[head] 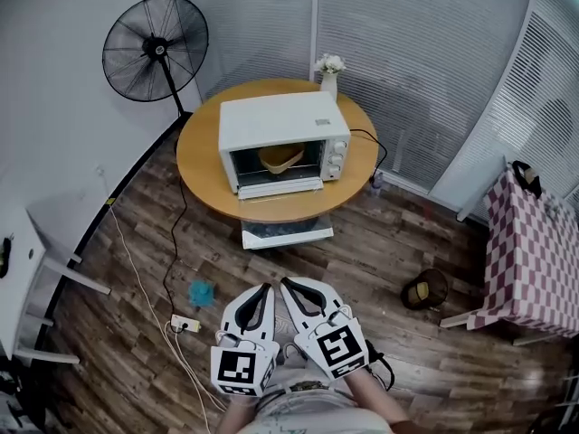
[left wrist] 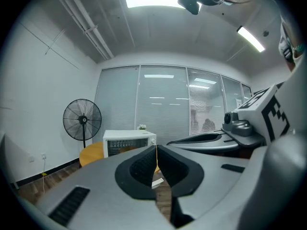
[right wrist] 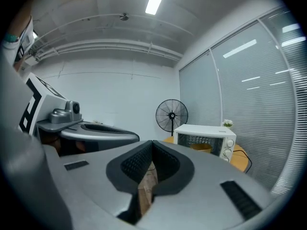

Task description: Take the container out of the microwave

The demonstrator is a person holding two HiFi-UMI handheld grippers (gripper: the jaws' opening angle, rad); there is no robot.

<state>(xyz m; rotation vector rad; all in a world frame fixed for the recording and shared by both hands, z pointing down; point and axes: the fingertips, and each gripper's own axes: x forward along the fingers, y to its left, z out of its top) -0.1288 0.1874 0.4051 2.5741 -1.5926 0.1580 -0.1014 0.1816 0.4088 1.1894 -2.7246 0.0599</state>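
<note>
the left gripper (head: 264, 289) and right gripper (head: 289, 287) are side by side close to the person, each with its jaws closed tip to tip on nothing. well beyond them, the tan container (head: 280, 158) sits inside the open white microwave (head: 283, 120) on a round wooden table (head: 204, 165). a fan (head: 155, 49) stands at far left.

Around the round wooden table (head: 204, 165) you see a black standing fan (head: 155, 49) behind its left edge, a small flower vase (head: 328, 81) on its far rim, and a checkered tablecloth (head: 534, 251) well to its right.
</note>
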